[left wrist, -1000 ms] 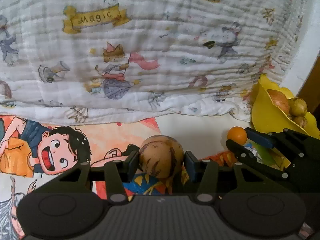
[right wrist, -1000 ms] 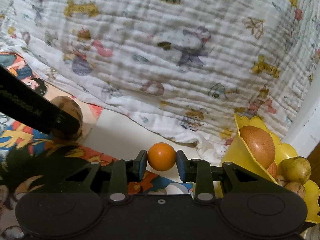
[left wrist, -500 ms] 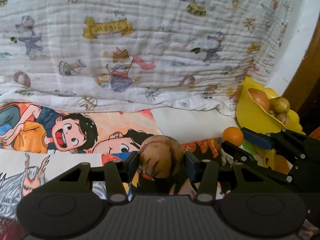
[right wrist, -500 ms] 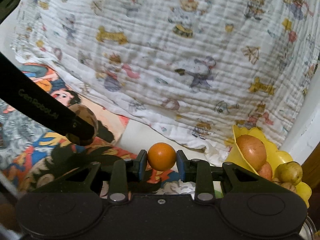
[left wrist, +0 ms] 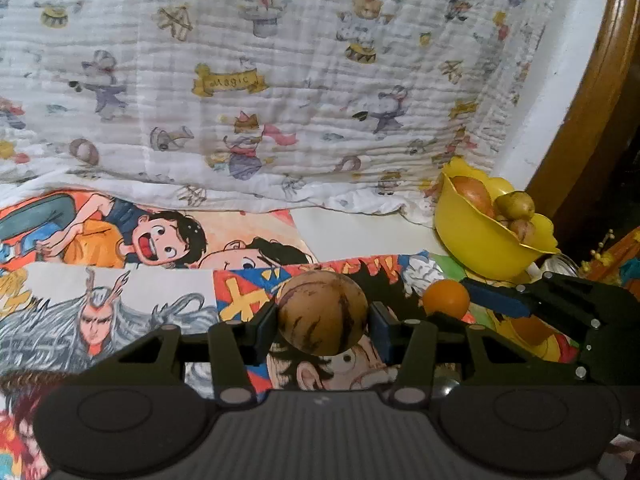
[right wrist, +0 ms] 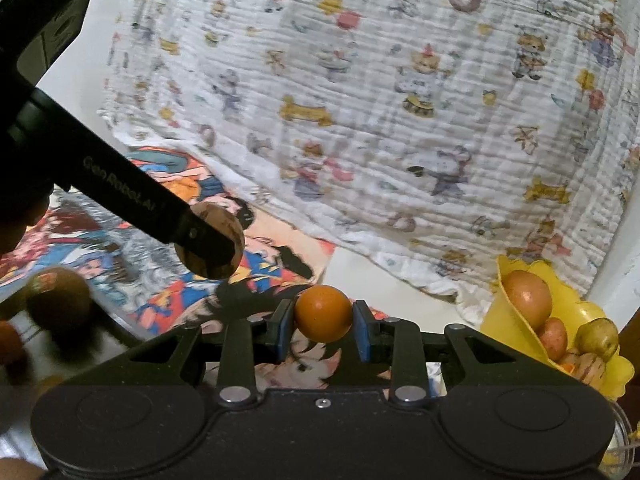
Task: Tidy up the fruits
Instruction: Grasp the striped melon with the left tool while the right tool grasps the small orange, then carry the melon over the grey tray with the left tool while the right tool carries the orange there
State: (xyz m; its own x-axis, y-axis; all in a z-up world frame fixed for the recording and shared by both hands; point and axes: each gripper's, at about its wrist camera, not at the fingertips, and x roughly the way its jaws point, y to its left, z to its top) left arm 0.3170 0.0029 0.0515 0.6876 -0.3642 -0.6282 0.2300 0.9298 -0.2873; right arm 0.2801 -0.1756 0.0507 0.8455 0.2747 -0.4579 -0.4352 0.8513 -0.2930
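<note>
1. Yellow bowl (right wrist: 516,320) at right edge is already piled with fruit; another fruit could roll out.
2. Left gripper (left wrist: 322,322) jaws clamped on brown fruit (left wrist: 322,312), held above the surface.
3. Right gripper (right wrist: 323,330) jaws pinch small orange (right wrist: 323,313); round skin may slip.
4. Blurred fruits (right wrist: 56,300) at left are unidentifiable.

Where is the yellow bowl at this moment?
The yellow bowl sits at the far right in both views, against the printed blanket, beyond and right of the orange in the right gripper.

Cartoon-print surface (left wrist: 168,292) under yellow bowl (left wrist: 476,248), blanket (left wrist: 304,92)
</note>
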